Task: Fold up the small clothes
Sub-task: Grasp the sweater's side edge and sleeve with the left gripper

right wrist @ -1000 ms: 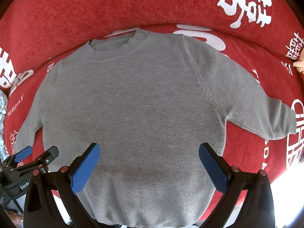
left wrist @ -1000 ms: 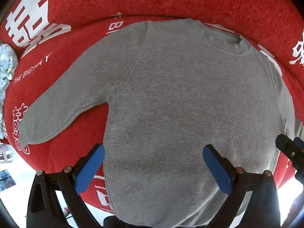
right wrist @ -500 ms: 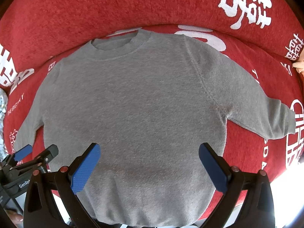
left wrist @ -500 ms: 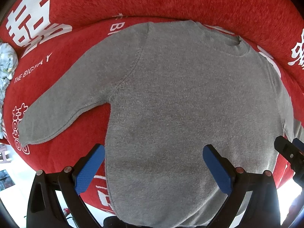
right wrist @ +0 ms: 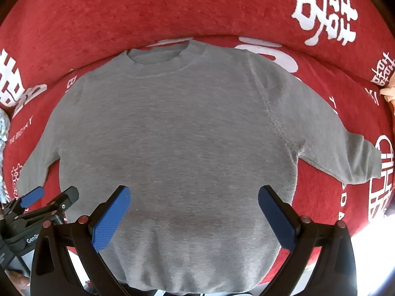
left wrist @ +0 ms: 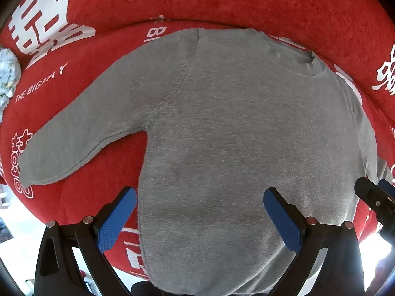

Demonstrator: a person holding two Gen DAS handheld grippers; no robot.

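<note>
Left hand-held gripper (left wrist: 200, 218) and right hand-held gripper (right wrist: 193, 215), jaws apart (holding nothing), hover over a flat grey sweater (right wrist: 172, 133), hem nearest, neckline pointing away, sleeves spread sideways.

The grey sweater's (left wrist: 242, 148) hem is cut off by the bottom edge

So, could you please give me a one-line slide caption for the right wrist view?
Open right claw poised over a grey sweater laid flat on a red cover, left claw alongside.
</note>
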